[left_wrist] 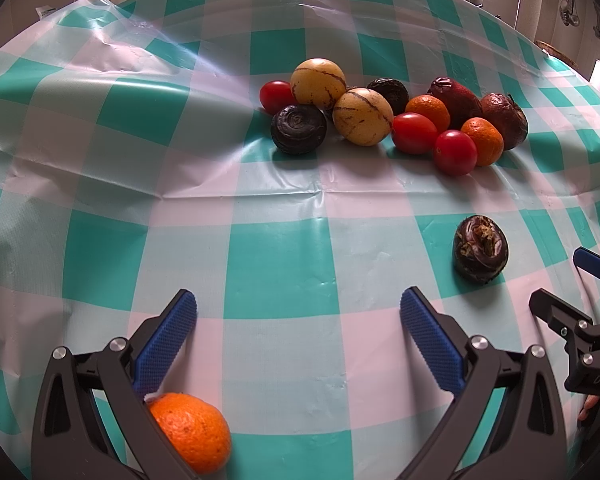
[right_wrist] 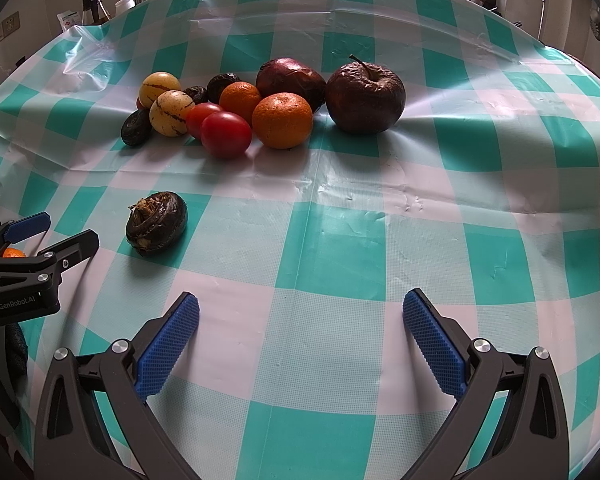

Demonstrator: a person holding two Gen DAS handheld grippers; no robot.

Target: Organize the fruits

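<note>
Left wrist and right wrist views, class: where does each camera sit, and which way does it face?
Left wrist: on the left gripper, facing the fruit pile; own open fingers, an orange by the left finger, the right gripper at the right edge.
Right wrist: on the right gripper, facing the same pile; open fingers.
Shared: the lone dark fruit.

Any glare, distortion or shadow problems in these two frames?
Left wrist view: strong fisheye bending of the checked tablecloth, bright sheen streak on its wrinkled upper left, fruits sharp. Right wrist view: same curvature, blown-out window at top, soft shadows in front of the wrinkled apple and tomato.
</note>
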